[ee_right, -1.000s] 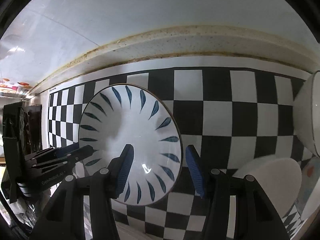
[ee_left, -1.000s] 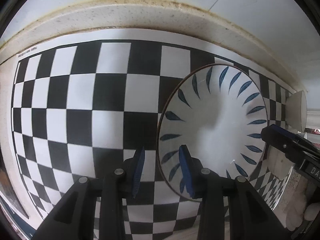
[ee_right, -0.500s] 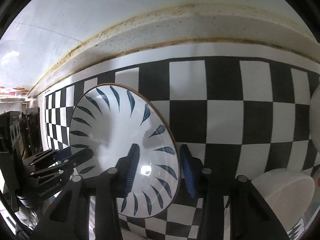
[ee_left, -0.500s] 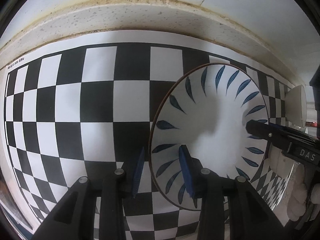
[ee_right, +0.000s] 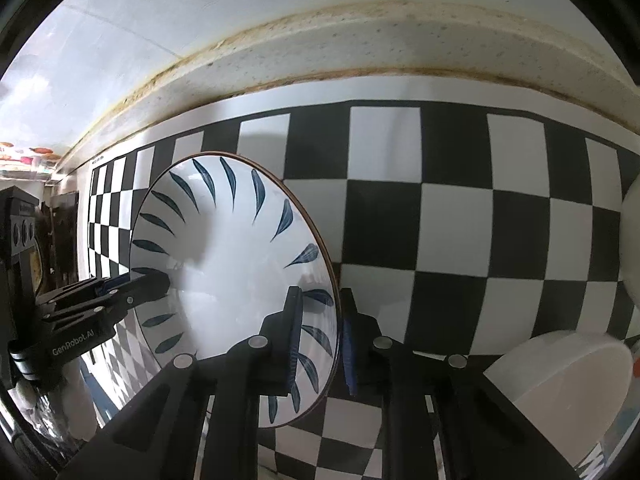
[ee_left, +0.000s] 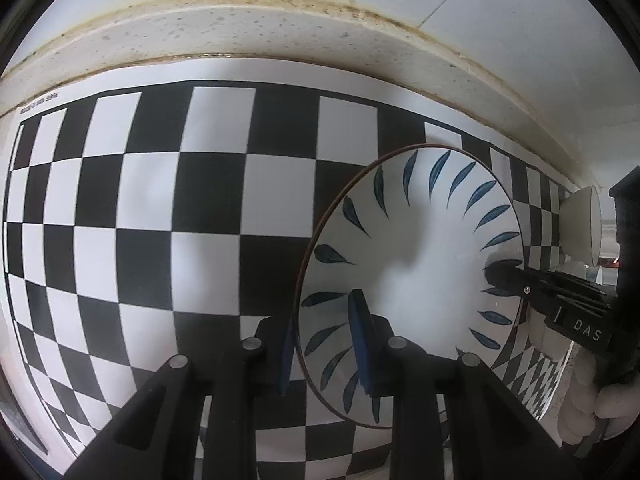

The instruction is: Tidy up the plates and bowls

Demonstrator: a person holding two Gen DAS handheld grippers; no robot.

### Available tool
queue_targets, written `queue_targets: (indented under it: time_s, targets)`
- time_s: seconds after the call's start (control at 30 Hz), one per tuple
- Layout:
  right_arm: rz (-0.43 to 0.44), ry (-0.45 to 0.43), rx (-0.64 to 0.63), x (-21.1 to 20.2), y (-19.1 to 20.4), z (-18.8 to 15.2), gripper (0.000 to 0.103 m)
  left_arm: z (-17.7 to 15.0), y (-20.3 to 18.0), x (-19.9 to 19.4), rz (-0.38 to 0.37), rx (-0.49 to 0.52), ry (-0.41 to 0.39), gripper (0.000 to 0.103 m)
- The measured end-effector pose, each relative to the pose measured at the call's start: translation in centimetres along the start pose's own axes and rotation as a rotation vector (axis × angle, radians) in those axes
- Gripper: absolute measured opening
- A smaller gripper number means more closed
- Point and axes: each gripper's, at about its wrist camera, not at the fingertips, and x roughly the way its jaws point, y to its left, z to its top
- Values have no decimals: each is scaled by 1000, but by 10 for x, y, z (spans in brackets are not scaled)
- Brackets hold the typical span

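Both our grippers, left gripper (ee_left: 324, 344) and right gripper (ee_right: 320, 340), have just closed their jaws, clenched on opposite rims of the leaf-patterned bowl (ee_left: 420, 272), near the checkered surface's (ee_left: 160, 200) back edge; we judge it ready to lift.

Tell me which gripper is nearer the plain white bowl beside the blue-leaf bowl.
Right. The right gripper, jaws just closing onto the blue-leaf bowl rim, has the white bowl just beside it; the left gripper grips the opposite rim, farther off.
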Motion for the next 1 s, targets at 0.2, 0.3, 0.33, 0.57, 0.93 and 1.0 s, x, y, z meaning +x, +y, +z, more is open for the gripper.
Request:
queue_targets:
  time_s: [0.2, 0.3, 0.33, 0.57, 0.93, 1.0]
  targets:
    - [30, -4, 4, -2, 6, -9, 20, -5, 6, -13, 3, -2, -11, 23]
    - [40, -10, 0, -8, 8, -13, 20, -9, 4, -22, 9, 5, -20, 23]
    - [43, -11, 1, -10, 8, -14, 20, -10, 4, -25, 9, 7, -22, 23]
    - [43, -30, -10, -28, 20, -32, 20, -23, -4, -42, 8, 27, -40, 23]
    - [76, -63, 6, -65, 27, -83, 19, -62, -23, -78, -5, 81, -72, 23]
    - [86, -71, 13, -70, 27, -95, 19, -71, -25, -84, -9, 90, -74, 23]
